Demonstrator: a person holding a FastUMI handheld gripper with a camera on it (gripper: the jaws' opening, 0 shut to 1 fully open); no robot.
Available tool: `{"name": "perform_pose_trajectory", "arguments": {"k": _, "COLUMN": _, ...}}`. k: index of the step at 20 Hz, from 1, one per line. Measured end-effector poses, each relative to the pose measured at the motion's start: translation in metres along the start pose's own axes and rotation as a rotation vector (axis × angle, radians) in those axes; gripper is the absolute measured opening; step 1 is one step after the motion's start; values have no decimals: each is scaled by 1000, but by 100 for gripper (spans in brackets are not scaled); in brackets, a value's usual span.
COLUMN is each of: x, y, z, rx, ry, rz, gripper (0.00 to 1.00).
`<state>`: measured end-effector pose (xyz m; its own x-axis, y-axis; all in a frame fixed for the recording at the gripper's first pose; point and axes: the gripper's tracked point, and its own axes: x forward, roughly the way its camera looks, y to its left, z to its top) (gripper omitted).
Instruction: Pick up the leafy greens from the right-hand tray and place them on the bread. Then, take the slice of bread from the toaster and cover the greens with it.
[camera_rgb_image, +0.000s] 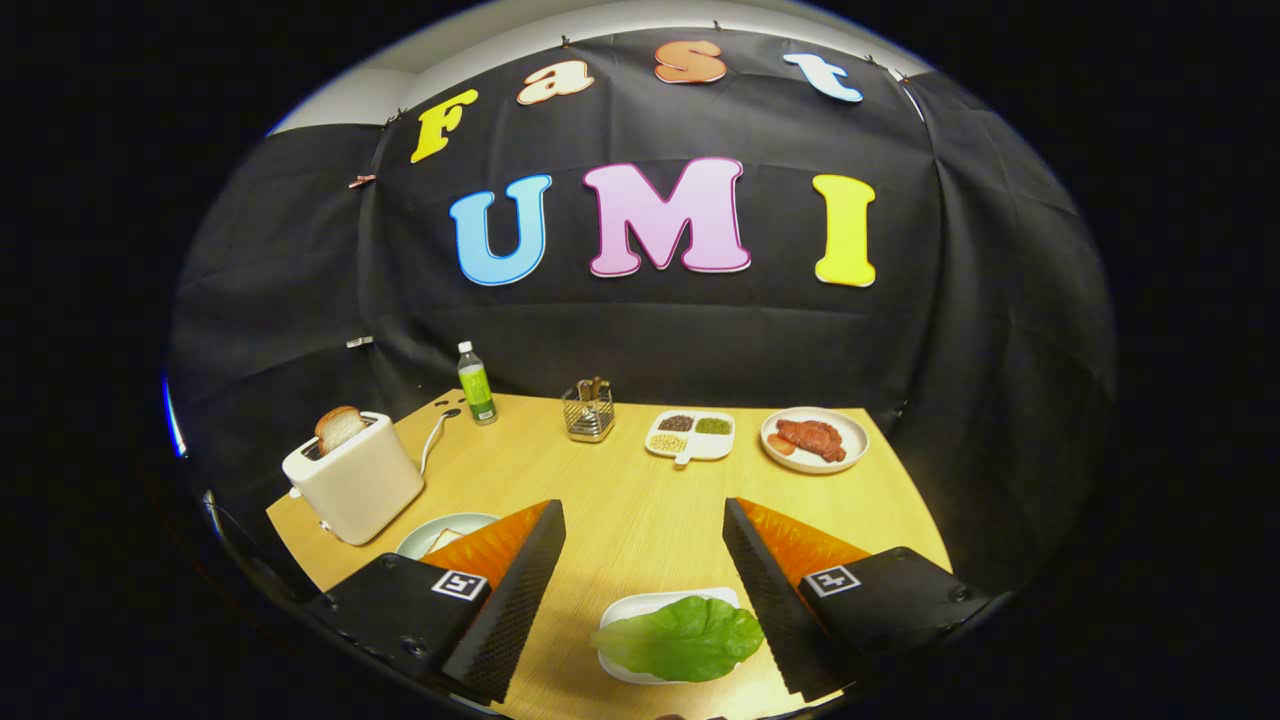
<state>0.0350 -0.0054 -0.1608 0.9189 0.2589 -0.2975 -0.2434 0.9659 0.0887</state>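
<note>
Between the two fingers, low at 6 o'clock, the leafy greens (690, 637) lie on a white tray (640, 606), spilling over its near edge. Gripper (645, 525) fingers stand wide apart, holding nothing; the right finger's inner edge sits just beside the leaf, contact unclear. Wooden table (640, 490) runs ahead under everything.

At 9 o'clock from the fingertips, beyond the left finger, a cream toaster (352, 477) stands upright with a slice of bread (340, 428) sticking up from its slot. Its cord trails toward the back of the table. Just beside the toaster on its near right, a pale plate (432, 533) holds bread (447, 540), partly hidden by the left finger.

At 11 o'clock, near the back edge, a green bottle (476, 384) stands upright. At 12 o'clock, a wire holder (589, 412) with some sticks in it, too small to tell which. At 1 o'clock, a white divided dish (691, 436) holds small heaps of grains or beans in separate compartments. Just beside it at 2 o'clock, a round plate with reddish meat (814, 439). Dish and meat plate are near each other, not touching.
</note>
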Motion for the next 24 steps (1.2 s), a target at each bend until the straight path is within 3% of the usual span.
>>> {"name": "perform_pose_trajectory", "arguments": {"k": 12, "x": 25, "y": -25, "z": -156, "rx": -12, "ry": 366, "rz": 30, "gripper": 99}}
{"name": "perform_pose_trajectory", "arguments": {"k": 20, "x": 34, "y": -28, "z": -197, "rx": -38, "ry": 451, "rz": 48, "gripper": 100}}
{"name": "perform_pose_trajectory", "arguments": {"k": 24, "x": 34, "y": -26, "z": -200, "rx": -125, "ry": 435, "rz": 60, "gripper": 100}}
